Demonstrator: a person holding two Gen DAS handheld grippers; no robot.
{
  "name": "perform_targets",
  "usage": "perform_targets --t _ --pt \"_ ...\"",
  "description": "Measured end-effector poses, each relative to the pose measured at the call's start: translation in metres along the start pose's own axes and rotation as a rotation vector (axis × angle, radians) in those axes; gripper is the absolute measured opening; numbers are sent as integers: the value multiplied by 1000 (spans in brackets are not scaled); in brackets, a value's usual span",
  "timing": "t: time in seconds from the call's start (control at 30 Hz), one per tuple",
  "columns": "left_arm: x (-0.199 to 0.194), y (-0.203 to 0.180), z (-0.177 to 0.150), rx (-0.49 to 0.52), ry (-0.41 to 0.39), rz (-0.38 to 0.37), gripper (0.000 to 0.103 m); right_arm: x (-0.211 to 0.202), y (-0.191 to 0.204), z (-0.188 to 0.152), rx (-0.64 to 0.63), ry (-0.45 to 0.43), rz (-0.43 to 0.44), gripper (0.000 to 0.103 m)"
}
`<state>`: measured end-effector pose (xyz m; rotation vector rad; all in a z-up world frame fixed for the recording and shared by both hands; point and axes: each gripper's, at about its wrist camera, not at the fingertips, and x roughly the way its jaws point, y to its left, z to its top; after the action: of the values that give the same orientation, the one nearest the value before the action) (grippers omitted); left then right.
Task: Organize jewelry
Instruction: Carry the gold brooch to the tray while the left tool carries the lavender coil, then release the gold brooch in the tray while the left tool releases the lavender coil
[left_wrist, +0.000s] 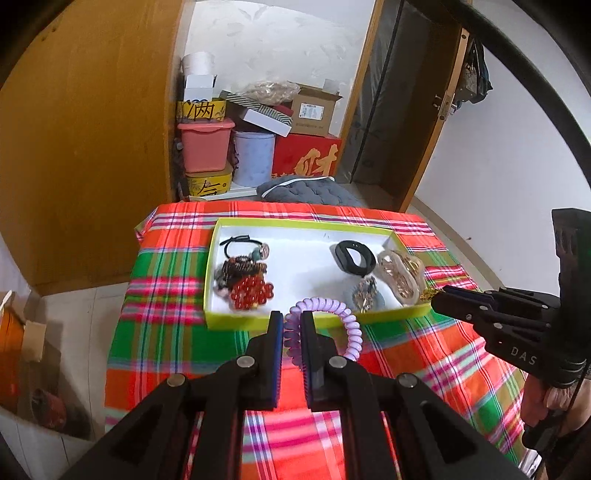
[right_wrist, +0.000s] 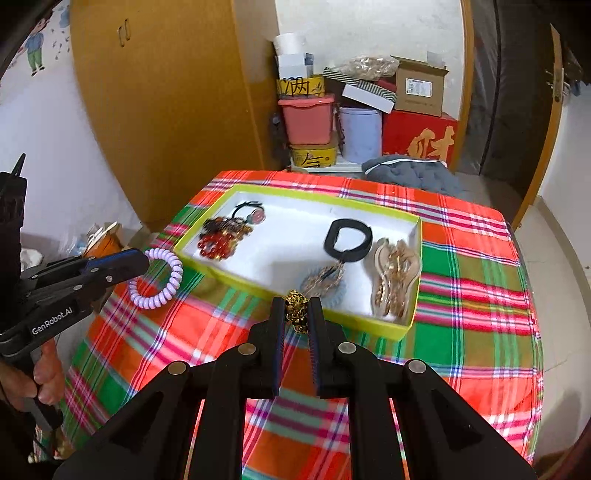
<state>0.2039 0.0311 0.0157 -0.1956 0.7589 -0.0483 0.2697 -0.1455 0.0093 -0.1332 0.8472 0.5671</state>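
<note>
the left wrist view shows the left gripper (left_wrist: 291, 319) with its jaws closed on a lilac spiral hair tie (left_wrist: 325, 325), the coil looping out to the right of the fingers over the near rim of the yellow-green tray (left_wrist: 236, 321). in that view the right gripper (left_wrist: 441, 297) enters from the right edge, and only a glint of gold shows at its tip, just beside the tray's right corner. the right wrist view makes that plain: the right gripper (right_wrist: 296, 314) is clamped on a gold beaded piece (right_wrist: 296, 309), held just in front of the tray's near wall (right_wrist: 229, 275). it also shows the left gripper (right_wrist: 142, 258) from the side, with the lilac spiral hair tie (right_wrist: 157, 278) hanging over the plaid tablecloth (right_wrist: 476, 295), just outside the tray's left corner.

the tray sits on the cloth and holds two groups. at its left end lie a red bead bracelet (left_wrist: 251, 291), a dark beaded tangle (left_wrist: 238, 267) and a black hair elastic with a round charm (left_wrist: 245, 245). at its right end lie a black band (left_wrist: 352, 256), a rose-gold hair claw (left_wrist: 400, 275) and a blue-grey ornament (left_wrist: 364, 293), touching one another.
</note>
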Motion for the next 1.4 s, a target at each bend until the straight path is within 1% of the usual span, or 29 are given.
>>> perform_targets --t 0.33,0.57,0.8,0.9,1.07,1.2,1.27,1.4 --pt "41 12 34 9 6 18 9 33 -11 24 10 14 -2 12" --pt "73 24 48 5 27 35 9 65 -16 41 3 39 -14 12" --pt "100 35 50 -12 53 45 9 91 -21 50 4 62 -24 12" --pt "108 38 46 -22 67 36 9 101 -20 49 -4 79 -17 12" --pt "115 36 41 -21 80 19 9 115 -17 43 -6 117 11 12" --pt "117 33 41 -9 84 26 9 120 -20 39 7 142 28 12" --pt "117 32 42 -12 84 27 9 119 -21 38 10 139 34 17" --pt "116 30 42 -11 96 23 9 112 -20 38 10 125 29 21"
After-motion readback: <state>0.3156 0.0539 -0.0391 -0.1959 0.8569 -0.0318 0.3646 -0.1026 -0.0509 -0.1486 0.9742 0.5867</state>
